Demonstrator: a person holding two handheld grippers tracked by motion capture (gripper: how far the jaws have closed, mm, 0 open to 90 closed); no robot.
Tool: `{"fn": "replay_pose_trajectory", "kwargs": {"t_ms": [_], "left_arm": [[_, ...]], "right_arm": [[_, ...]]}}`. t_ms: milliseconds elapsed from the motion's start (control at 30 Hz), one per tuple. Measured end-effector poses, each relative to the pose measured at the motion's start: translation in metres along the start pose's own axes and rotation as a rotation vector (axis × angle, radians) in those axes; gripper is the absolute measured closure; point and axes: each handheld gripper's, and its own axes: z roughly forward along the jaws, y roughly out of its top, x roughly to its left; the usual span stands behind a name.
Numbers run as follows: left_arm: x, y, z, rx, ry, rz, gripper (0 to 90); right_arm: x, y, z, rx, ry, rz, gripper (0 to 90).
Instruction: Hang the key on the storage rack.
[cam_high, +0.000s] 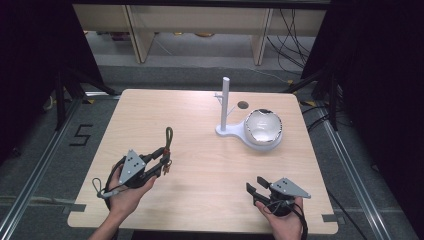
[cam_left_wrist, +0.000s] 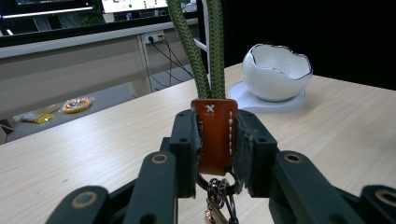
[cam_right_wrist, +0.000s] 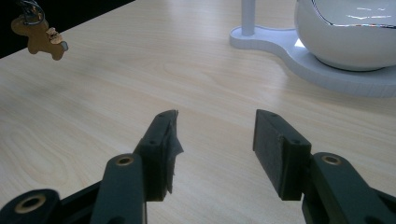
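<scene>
My left gripper (cam_high: 164, 161) is shut on the brown leather tab (cam_left_wrist: 214, 135) of a keychain. Its green cord loop (cam_high: 169, 136) stands up above the jaws, and a metal ring with a small charm (cam_left_wrist: 215, 201) hangs below them. That gingerbread-shaped charm (cam_right_wrist: 41, 38) dangles above the table at the top left of the right gripper view. A white stand (cam_high: 226, 107) with an upright post and a side hook sits at the back right, joined to a white egg-shaped bowl (cam_high: 263, 128). My right gripper (cam_high: 254, 189) rests open near the front right edge, with nothing between its jaws.
The light wooden table (cam_high: 200, 200) has a round cable hole (cam_high: 243, 105) behind the stand. Black curtains flank both sides. A pale desk and loose cables stand on the floor beyond the far edge.
</scene>
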Motion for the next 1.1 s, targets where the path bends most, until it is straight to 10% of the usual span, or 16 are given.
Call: {"fn": "replay_pose_trajectory", "kwargs": {"t_ms": [1100], "left_arm": [[0.002,0.016,0.022,0.004,-0.019,0.020,69.7]], "right_arm": [[0.000,0.002,-0.001,-0.005,0.020,-0.002,50.0]]}}
